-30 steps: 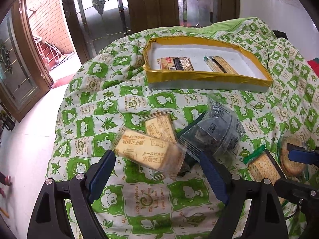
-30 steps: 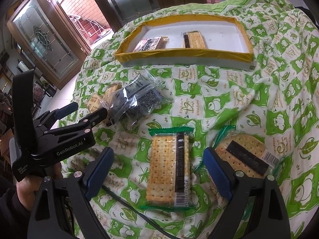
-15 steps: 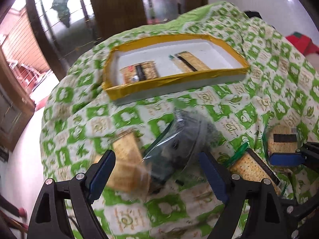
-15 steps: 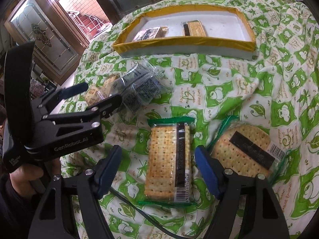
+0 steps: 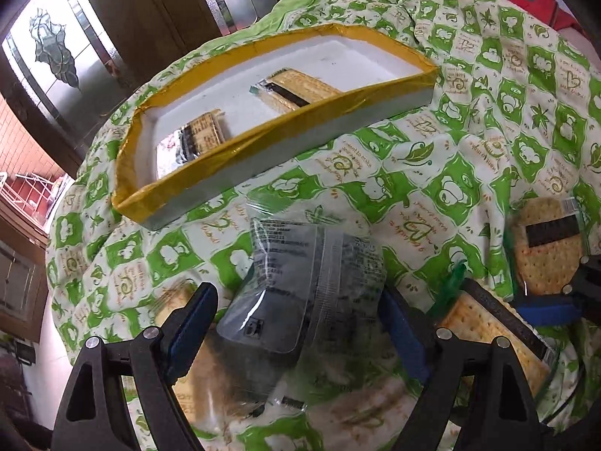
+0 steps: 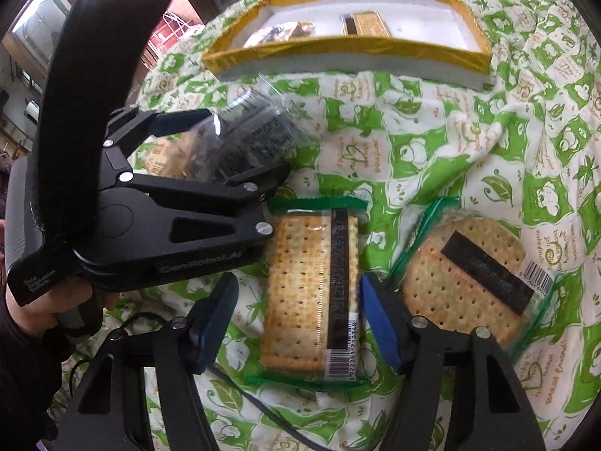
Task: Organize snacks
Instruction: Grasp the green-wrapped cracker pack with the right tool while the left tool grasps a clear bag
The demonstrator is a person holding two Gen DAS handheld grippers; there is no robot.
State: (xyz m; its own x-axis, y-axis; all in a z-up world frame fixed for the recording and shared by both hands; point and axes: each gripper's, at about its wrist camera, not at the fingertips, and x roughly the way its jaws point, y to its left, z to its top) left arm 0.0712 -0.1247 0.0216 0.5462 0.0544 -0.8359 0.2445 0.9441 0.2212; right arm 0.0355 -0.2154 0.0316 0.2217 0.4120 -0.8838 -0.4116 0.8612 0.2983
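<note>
Dark snack bag (image 5: 300, 300): now sitting between the left gripper (image 5: 296, 323) pads, nearer than a second ago
Left gripper: spread, closing in around it
Right gripper (image 6: 296, 319): released, straddling the rectangular cracker pack (image 6: 311, 293)
Yellow-rimmed tray (image 5: 300, 120): lying far, holding two packs

"GenRobot.AI" on left gripper (image 6: 240, 143) body; cracker packet (image 6: 311, 293) barcode digits blurred.
</note>
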